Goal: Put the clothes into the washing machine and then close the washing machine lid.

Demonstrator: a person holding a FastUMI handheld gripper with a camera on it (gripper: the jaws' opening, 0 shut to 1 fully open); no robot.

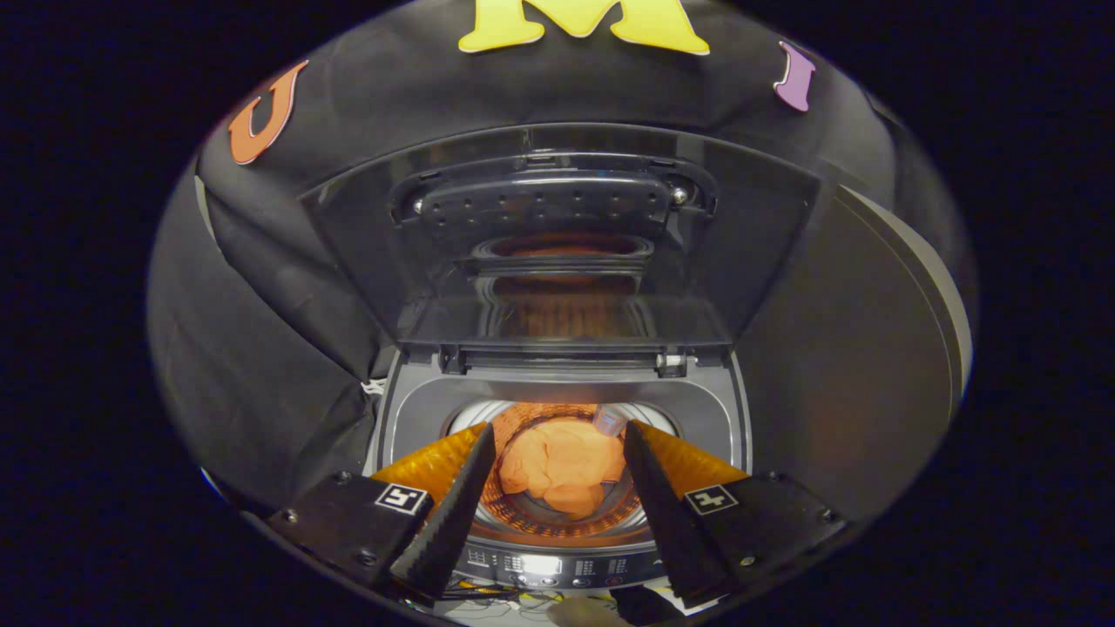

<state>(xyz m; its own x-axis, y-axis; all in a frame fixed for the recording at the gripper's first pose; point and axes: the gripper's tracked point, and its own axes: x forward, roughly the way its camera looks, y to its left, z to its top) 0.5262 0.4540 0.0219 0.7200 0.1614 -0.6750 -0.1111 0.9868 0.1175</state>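
I have the claw (557,453) spread wide and holding nothing, hovering above the front of the washing machine (736,418). The orange clothes (562,470) lie bunched in the drum (540,515), seen down between the two fingers (453,514), with none of the cloth that I can see draped over the rim. A small pale object sits at the back edge of the drum just beside the clothes; I cannot tell what it is.

So the loading looks done to me, and the step in hand is the lid (557,244), which stands upright on its hinges beyond the drum, its clear panel reflecting the orange load. To close it well, I would lift the claw up and forward past the opening, reach the lid's top edge near its middle, and draw it towards me and down. I would ease it rather than drop it, and keep the fingers out from under the closing panel. The control panel (544,568) below the fingers should stay untouched.
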